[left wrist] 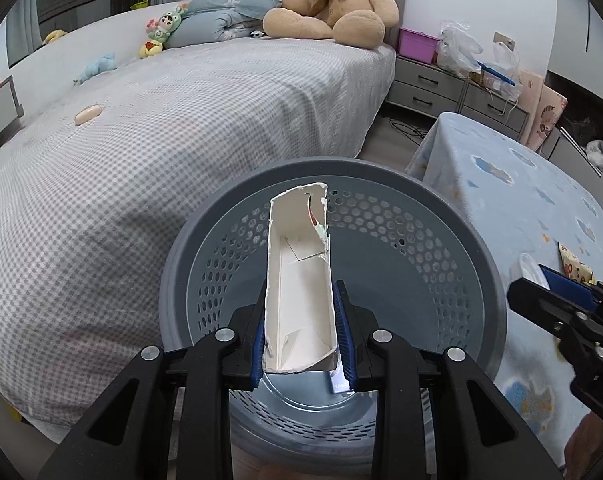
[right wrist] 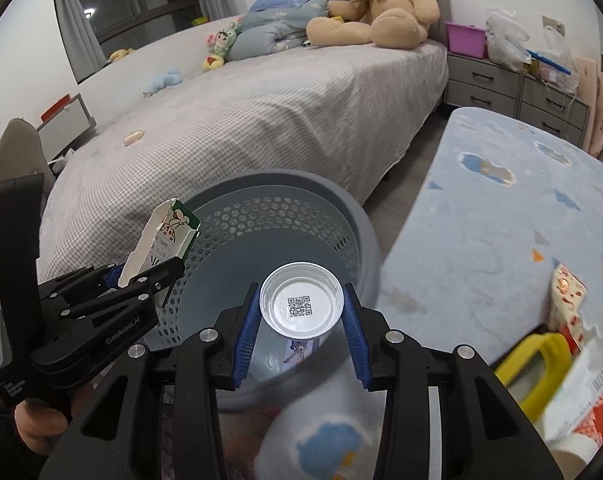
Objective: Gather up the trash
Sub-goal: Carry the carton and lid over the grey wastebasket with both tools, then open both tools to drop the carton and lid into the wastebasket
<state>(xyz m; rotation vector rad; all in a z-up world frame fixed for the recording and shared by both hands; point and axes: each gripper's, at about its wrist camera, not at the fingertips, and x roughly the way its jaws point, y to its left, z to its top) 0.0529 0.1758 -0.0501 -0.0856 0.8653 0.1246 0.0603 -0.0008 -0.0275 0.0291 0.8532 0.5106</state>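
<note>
Two claws above the basket [left wrist: 497,312] rim: left claw [left wrist: 301,344] clamping torn carton [left wrist: 297,280], right claw [right wrist: 301,332] clamping cup [right wrist: 301,306].

You see the bed [left wrist: 205,120] bearing a teddy bear [left wrist: 333,4], folded quilt [left wrist: 221,20], small plush toys [left wrist: 161,32]; your bench [right wrist: 501,220], cloud-patterned, carries packets [right wrist: 567,300]; the basket [left wrist: 477,264] stands on the floor [left wrist: 389,136].
</note>
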